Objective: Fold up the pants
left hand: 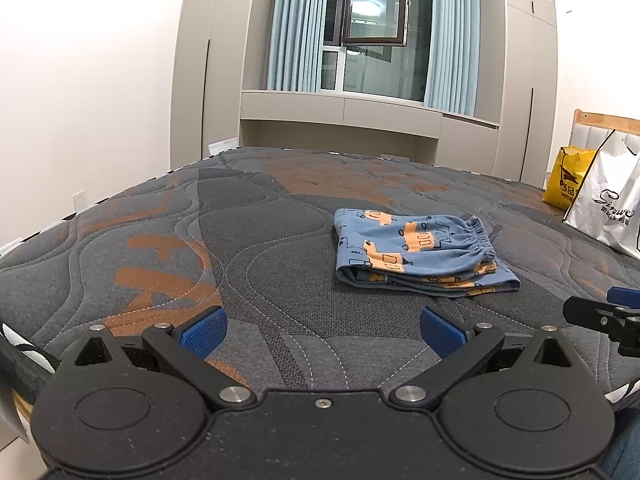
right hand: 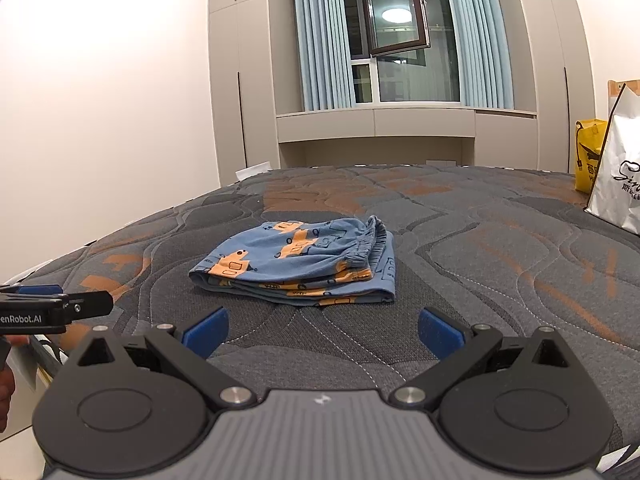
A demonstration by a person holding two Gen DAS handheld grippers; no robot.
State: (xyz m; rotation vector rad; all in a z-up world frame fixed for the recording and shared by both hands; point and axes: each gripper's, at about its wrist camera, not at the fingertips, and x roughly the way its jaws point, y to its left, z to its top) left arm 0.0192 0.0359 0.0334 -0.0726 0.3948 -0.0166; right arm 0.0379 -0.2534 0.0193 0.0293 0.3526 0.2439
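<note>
Blue pants with an orange vehicle print [left hand: 420,254] [right hand: 304,266] lie folded into a compact stack on the grey and orange quilted mattress [left hand: 160,248] [right hand: 500,264], elastic waistband to the right. My left gripper [left hand: 324,330] is open and empty above the near edge of the mattress, short of the pants and to their left. My right gripper [right hand: 322,330] is open and empty too, just in front of the stack. Each gripper shows at the edge of the other's view: the right gripper's tip [left hand: 604,314] and the left gripper's tip [right hand: 56,308].
A white shopping bag [left hand: 608,204] [right hand: 618,176] and a yellow bag [left hand: 566,178] [right hand: 588,156] stand at the far right of the bed by a wooden headboard. Beyond the bed are grey wardrobes, a window with blue curtains, and a white wall on the left.
</note>
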